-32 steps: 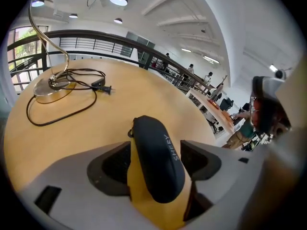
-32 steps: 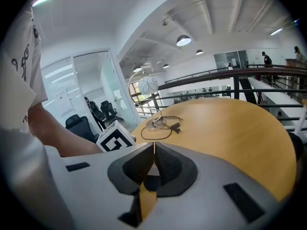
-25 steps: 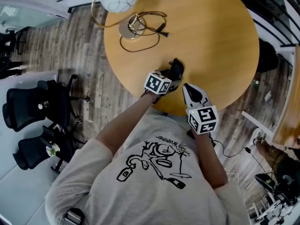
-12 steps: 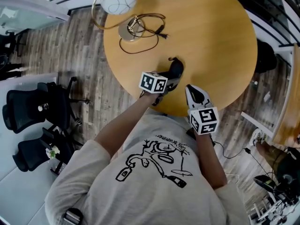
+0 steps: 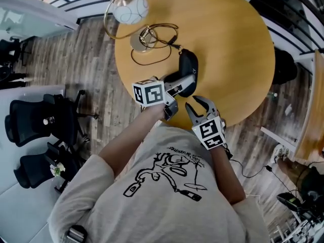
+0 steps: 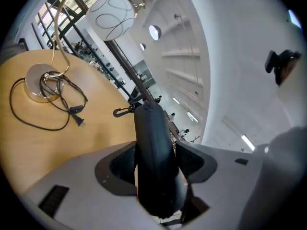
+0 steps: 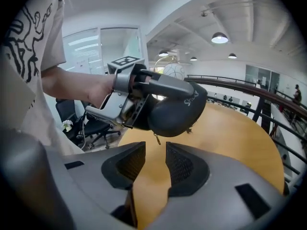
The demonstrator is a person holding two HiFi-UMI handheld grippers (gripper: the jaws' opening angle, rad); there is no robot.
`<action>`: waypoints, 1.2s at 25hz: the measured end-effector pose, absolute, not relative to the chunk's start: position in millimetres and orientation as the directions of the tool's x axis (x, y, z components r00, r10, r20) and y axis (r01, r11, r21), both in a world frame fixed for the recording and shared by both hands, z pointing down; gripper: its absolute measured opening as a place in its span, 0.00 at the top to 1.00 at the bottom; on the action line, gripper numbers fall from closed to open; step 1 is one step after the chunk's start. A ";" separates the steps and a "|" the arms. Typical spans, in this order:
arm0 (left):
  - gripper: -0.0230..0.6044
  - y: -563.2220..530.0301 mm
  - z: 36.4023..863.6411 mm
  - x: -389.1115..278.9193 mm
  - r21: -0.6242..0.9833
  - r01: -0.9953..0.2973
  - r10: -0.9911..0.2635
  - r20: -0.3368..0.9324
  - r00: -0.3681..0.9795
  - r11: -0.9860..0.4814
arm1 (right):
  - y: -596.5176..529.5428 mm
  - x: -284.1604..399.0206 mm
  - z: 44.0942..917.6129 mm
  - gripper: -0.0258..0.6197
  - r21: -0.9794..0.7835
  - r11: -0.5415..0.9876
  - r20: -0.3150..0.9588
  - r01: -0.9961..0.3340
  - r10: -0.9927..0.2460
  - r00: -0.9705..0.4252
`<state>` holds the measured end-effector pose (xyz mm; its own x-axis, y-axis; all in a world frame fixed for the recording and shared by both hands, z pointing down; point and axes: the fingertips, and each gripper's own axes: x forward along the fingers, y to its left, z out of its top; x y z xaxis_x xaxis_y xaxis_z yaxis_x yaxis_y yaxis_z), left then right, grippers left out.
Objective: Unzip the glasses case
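Observation:
The black glasses case [image 5: 189, 67] is off the round wooden table [image 5: 238, 44], in the air and edge-on between the pads of my left gripper [image 5: 178, 86], which is shut on it. The left gripper view looks straight along the case [image 6: 150, 128], clamped in that gripper [image 6: 156, 163]. In the right gripper view the case [image 7: 178, 110] hangs in front, its small zipper pull [image 7: 157, 139] dangling from the underside. My right gripper [image 7: 154, 163] sits just below that pull, its jaws opening with nothing between them. In the head view the right gripper [image 5: 200, 105] is beside the left one.
A lamp with a white globe shade [image 5: 129, 8], a round base [image 5: 142, 34] and a loose black cable [image 5: 152, 52] stands at the table's far left. Black office chairs [image 5: 35, 120] stand on the wooden floor to the left. A dark railing runs behind the table.
My left gripper has risen from the table with the case in it. The right gripper's jaws, shut before, have come apart, and it has shifted slightly toward the case.

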<state>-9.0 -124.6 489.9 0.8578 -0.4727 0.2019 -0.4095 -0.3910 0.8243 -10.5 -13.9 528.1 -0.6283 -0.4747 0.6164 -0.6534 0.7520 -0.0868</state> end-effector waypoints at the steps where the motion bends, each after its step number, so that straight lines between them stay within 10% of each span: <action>1: 0.57 -122.8 479.1 -6.9 0.824 -0.394 -0.478 0.175 0.861 -0.407 | -14.5 -13.0 525.4 0.78 -0.082 0.754 0.610 -0.652 -0.480 -0.631; 9: 0.58 -112.3 455.0 -4.7 0.854 -0.333 -0.511 0.094 0.854 -0.400 | -18.8 -11.5 502.7 0.92 -0.043 0.751 0.559 -0.659 -0.529 -0.639; 30: 0.60 -98.3 458.4 -2.2 0.863 -0.262 -0.416 0.067 0.907 -0.431 | -5.9 -15.7 509.6 0.93 0.212 0.820 0.615 -0.533 -0.535 -0.579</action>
